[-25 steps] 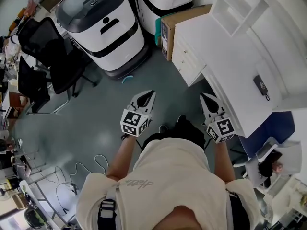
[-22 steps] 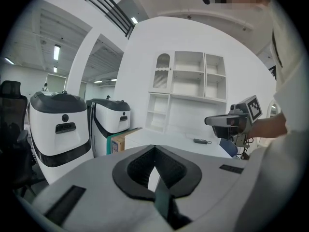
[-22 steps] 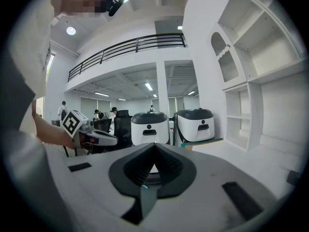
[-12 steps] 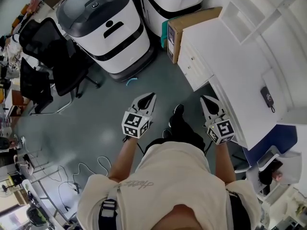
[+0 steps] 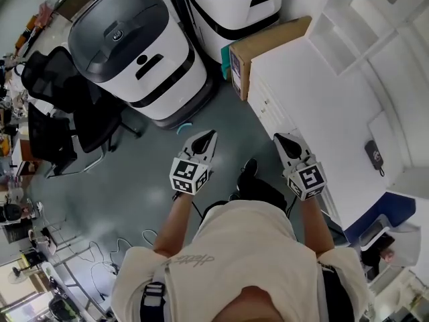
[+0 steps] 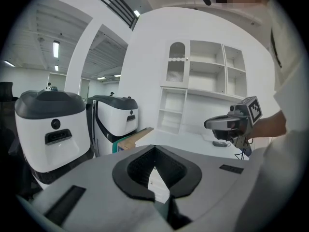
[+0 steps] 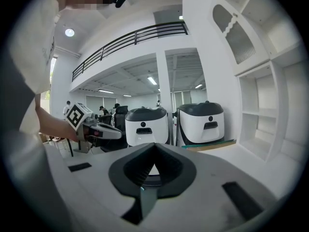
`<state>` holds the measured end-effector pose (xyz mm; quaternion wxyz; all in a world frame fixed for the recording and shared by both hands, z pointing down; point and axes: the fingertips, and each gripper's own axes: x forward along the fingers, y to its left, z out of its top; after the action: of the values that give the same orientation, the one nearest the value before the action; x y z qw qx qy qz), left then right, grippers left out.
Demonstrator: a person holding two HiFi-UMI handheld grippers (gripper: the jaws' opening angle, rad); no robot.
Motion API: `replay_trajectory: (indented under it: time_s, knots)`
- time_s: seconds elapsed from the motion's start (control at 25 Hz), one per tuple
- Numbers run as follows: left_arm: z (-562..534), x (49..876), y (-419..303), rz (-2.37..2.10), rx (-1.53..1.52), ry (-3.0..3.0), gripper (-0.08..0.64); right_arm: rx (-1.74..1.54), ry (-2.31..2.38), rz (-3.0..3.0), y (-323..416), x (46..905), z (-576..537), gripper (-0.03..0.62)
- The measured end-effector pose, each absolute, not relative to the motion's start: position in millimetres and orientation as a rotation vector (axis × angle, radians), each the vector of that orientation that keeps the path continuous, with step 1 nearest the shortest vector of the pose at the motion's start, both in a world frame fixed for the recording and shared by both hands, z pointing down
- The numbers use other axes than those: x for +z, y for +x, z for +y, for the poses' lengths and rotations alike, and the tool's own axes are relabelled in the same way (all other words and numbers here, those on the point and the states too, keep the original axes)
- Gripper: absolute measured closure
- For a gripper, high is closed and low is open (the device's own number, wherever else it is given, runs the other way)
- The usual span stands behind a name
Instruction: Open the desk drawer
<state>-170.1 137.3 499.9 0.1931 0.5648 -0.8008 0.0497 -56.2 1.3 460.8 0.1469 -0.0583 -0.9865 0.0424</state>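
Observation:
A white desk (image 5: 322, 86) stands at the right of the head view, with its drawer fronts (image 5: 264, 100) on the side that faces the floor aisle. Both grippers hang in the air short of those drawers, touching nothing. My left gripper (image 5: 210, 135) is shut and empty, out over the floor to the left of the drawers. My right gripper (image 5: 280, 139) is also shut and empty, close to the desk's edge below the drawers. In the left gripper view my left gripper (image 6: 154, 148) points at the desk, with the right gripper (image 6: 227, 123) beside it.
A cardboard box (image 5: 268, 35) leans at the desk's far end. Two white and grey machines (image 5: 137, 52) (image 5: 231, 2) stand beyond the drawers. Black office chairs (image 5: 53, 106) are at the left. A small black device (image 5: 374, 154) lies on the desk. White shelves (image 5: 348, 25) rise behind it.
The person has walked forward with both grippers. The drawer fronts, the box and the machines have come nearer to the grippers in the head view. Both grippers stay shut.

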Motion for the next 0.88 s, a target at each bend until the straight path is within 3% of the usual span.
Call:
replay_trajectory:
  time_s: [0.4, 0.88]
  knots:
    - [46, 490, -214, -2.244, 0.187, 1.599, 0.557, 0.15, -0.127, -2.846, -93, 467, -94, 0.591]
    - [-27, 501, -219, -2.08, 0.248, 1.781, 0.557, 0.216, 0.092, -2.86, -86, 479, -138, 0.591]
